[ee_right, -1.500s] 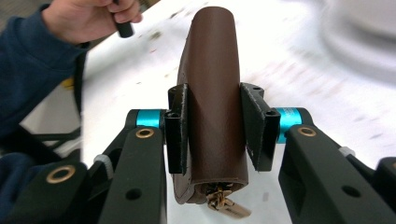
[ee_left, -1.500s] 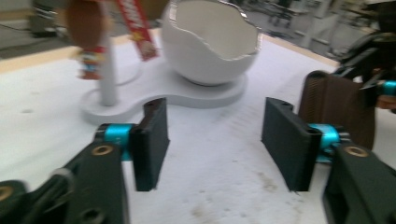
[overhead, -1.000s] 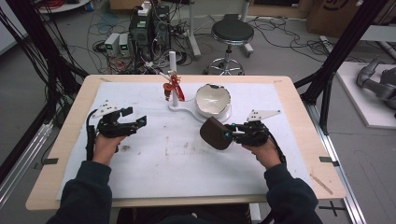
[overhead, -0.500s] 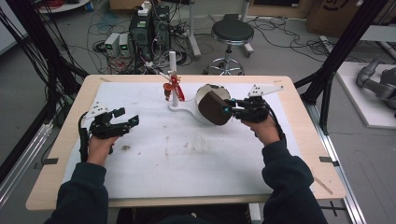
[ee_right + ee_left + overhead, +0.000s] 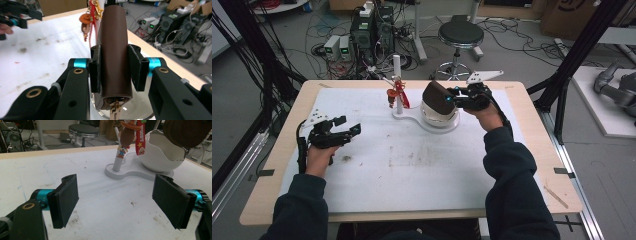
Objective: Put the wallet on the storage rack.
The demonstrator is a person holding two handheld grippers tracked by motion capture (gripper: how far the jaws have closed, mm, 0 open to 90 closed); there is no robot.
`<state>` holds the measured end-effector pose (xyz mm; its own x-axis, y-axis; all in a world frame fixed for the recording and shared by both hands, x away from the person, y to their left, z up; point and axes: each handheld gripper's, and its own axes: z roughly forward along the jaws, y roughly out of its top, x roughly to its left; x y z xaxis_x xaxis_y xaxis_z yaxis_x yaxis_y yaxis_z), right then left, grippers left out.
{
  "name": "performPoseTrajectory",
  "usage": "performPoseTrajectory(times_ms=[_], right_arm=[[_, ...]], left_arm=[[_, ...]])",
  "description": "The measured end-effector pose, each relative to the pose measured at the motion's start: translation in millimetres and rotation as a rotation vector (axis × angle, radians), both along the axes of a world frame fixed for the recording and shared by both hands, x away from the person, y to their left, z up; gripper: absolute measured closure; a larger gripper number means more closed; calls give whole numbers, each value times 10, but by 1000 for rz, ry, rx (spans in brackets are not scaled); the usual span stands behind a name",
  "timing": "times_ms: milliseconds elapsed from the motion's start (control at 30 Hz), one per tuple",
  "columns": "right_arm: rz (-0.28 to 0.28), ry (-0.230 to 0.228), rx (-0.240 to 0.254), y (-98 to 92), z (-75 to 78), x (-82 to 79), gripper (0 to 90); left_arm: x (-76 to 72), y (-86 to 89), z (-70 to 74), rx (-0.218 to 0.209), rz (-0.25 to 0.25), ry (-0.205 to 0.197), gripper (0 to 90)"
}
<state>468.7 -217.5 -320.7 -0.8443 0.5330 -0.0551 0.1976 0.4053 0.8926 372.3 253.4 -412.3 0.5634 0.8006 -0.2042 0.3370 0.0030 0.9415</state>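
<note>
A brown leather pouch (image 5: 434,96) with a brass zip pull hangs over the white cracked-egg bowl (image 5: 442,118), with my right gripper (image 5: 452,99) shut on it. In the right gripper view the pads (image 5: 95,70) press both sides of the pouch (image 5: 112,37) above the bowl (image 5: 142,110). My left gripper (image 5: 348,131) hovers low over the table's left side, open and holding nothing. The left gripper view looks between its wide-apart pads (image 5: 66,198) at the bowl (image 5: 162,157) with the pouch (image 5: 187,132) above it.
The bowl stands on a white base (image 5: 409,119) with an upright white post (image 5: 397,75). A cowboy figure keychain (image 5: 126,137) with a red strap hangs from the post. A white mat (image 5: 412,165) covers the wooden table. A stool (image 5: 460,35) and cables lie beyond the far edge.
My right gripper has carried the brown pouch up and away from the mat's middle to above the egg bowl. The left hand has barely shifted.
</note>
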Motion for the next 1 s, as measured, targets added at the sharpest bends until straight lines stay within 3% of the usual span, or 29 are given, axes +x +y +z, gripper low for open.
performPoseTrajectory(times_ms=[367, 833, 900, 967, 1000], right_arm=[[-11, -33, -90, -1, -171, 175, 663], [-17, 1, -255, 106, -408, 283, 654], [-21, 11, -257, 116, -425, 296, 633], [-44, 19, -217, 108, -412, 289, 586], [-44, 3, -200, 91, -395, 293, 573]], left_arm=[[8, -3, -9, 1, -4, 6, 211], [12, -12, -20, -3, -10, 15, 211], [14, -10, -21, -1, -13, 16, 211], [14, -10, -23, 0, -13, 17, 211], [15, -10, -23, 1, -14, 17, 211]])
